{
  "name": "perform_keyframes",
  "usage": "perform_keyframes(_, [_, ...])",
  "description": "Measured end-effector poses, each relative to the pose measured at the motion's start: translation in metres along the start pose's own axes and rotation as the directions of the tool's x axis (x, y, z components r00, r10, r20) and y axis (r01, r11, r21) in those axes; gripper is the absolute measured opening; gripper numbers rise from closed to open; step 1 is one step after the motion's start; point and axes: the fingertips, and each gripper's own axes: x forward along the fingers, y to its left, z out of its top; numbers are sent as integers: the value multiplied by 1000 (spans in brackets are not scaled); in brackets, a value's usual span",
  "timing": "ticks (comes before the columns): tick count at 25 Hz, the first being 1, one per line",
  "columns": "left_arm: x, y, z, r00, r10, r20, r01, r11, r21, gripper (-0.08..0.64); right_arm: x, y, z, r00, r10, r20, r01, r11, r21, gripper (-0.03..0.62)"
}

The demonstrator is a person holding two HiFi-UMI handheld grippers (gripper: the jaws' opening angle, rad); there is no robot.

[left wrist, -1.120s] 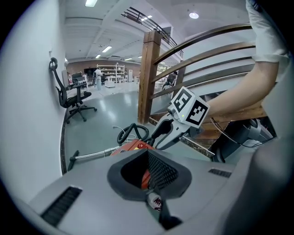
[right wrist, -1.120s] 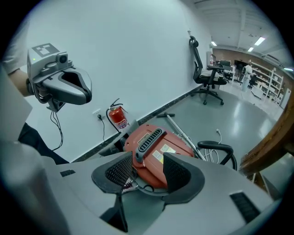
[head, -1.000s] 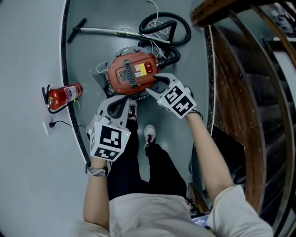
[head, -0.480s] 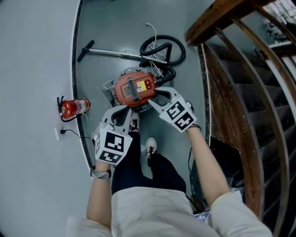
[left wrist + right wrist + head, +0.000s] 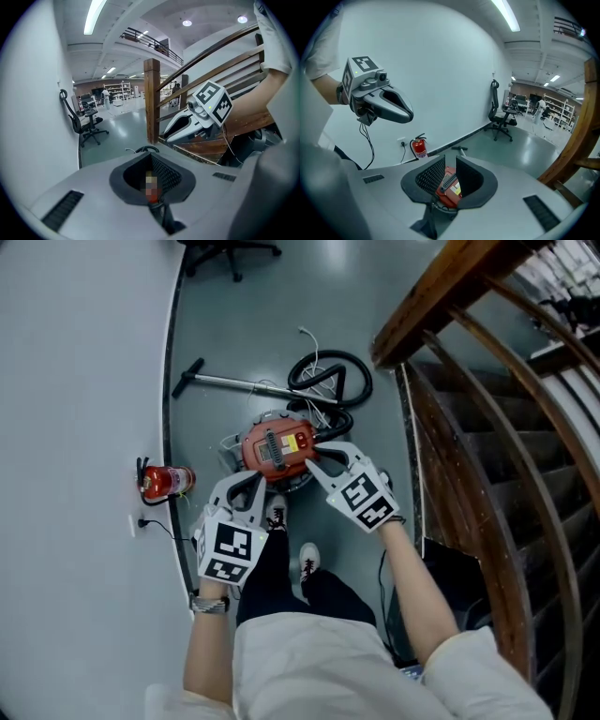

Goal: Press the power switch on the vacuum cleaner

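The red vacuum cleaner (image 5: 278,450) stands on the grey floor far below both grippers, with its black hose (image 5: 330,381) coiled behind it. I cannot make out its power switch. My left gripper (image 5: 255,478) hangs over the vacuum's near left side, and its fingers meet at the tips with nothing held. My right gripper (image 5: 316,461) hovers over the near right side. Its jaws have just been closing and stand a little apart with nothing between them. Through that gap (image 5: 450,161) the vacuum (image 5: 450,186) shows well below.
A red fire extinguisher (image 5: 167,481) and a wall socket (image 5: 134,521) sit by the curved white wall on the left. A wooden staircase railing (image 5: 450,362) runs along the right. The vacuum's metal wand (image 5: 234,382) lies behind it, an office chair (image 5: 225,251) further back.
Both grippers have lifted away from the vacuum, which now looks smaller and further off. The right jaws have narrowed from wide open. The left jaws look unchanged.
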Motion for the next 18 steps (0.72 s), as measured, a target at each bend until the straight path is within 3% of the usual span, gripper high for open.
perform_keyframes(18, [-95, 17, 74, 987, 115, 117, -119, 993, 26, 2, -101, 15, 111, 976, -154, 154, 165, 985, -60, 37])
